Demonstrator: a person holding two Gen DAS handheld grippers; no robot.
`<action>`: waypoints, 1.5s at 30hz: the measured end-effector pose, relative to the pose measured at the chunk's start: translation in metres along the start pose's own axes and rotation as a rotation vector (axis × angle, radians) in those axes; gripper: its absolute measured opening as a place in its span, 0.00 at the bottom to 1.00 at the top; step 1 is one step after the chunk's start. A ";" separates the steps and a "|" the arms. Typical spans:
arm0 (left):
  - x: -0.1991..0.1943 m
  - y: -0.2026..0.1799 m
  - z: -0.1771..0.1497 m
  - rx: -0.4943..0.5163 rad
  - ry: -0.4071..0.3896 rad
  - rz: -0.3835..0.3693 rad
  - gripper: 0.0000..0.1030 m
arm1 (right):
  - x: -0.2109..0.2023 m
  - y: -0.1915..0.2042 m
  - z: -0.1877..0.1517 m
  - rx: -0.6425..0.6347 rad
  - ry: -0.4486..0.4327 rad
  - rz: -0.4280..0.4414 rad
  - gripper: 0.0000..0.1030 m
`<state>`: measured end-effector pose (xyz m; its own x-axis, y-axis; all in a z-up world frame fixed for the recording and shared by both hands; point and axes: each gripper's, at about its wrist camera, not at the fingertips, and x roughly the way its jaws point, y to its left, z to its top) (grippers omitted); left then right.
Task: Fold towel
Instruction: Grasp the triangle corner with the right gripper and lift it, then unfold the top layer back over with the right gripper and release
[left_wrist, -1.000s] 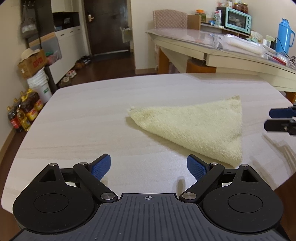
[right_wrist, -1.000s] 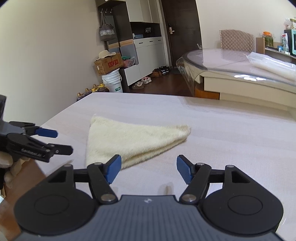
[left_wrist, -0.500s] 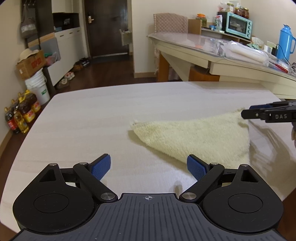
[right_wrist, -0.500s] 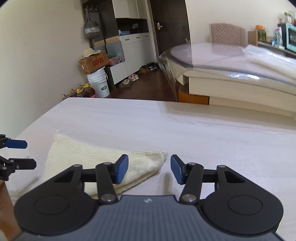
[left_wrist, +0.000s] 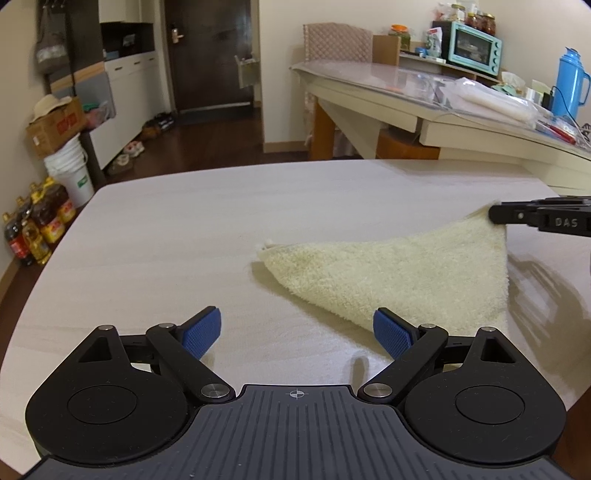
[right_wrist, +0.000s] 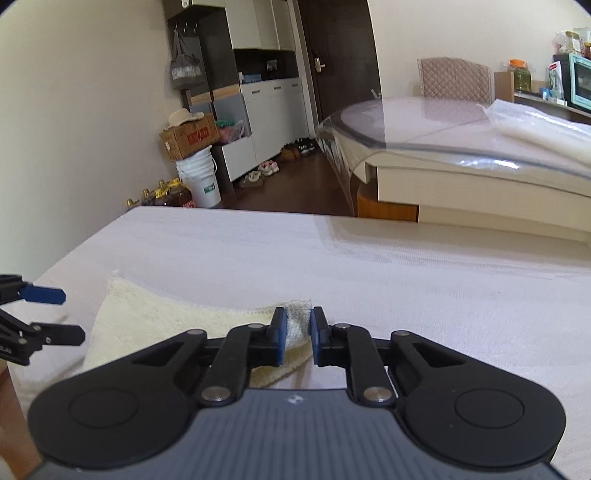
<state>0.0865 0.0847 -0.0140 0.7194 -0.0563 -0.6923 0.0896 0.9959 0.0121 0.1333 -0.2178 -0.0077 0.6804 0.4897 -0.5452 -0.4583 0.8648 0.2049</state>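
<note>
A cream towel (left_wrist: 406, 273), folded into a triangle, lies flat on the pale wood table (left_wrist: 184, 240). My left gripper (left_wrist: 295, 328) is open just above the table, its right pad beside the towel's near edge and nothing between the pads. My right gripper (right_wrist: 297, 328) is closing on the towel's (right_wrist: 166, 317) far right corner, which is bunched between the blue pads. The left wrist view shows the right gripper (left_wrist: 496, 214) from the side at that corner. The right wrist view shows the left gripper (right_wrist: 70, 315) open at the far left.
Behind the work table stands a second table (left_wrist: 369, 85) with a clear cover, a teal oven (left_wrist: 474, 46) and a blue flask (left_wrist: 570, 83). On the floor to the left are oil bottles (left_wrist: 33, 229), a white bucket (left_wrist: 70, 173) and a cardboard box (left_wrist: 55, 125).
The right gripper has moved in to the towel's far right corner and its jaws have narrowed around it. The left gripper has edged slightly closer to the towel and stays open.
</note>
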 end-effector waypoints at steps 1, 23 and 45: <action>-0.001 0.002 0.000 0.000 0.001 0.003 0.91 | -0.003 0.001 0.002 0.001 -0.010 0.008 0.14; -0.029 0.061 0.019 0.054 -0.001 0.075 0.90 | -0.047 0.176 -0.028 -0.329 0.038 0.447 0.13; -0.012 0.079 0.006 0.087 0.013 0.033 0.91 | 0.047 0.152 0.037 -0.479 0.078 0.329 0.34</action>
<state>0.0890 0.1636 -0.0004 0.7142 -0.0216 -0.6996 0.1257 0.9872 0.0979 0.1164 -0.0590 0.0279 0.4231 0.6988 -0.5768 -0.8580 0.5135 -0.0073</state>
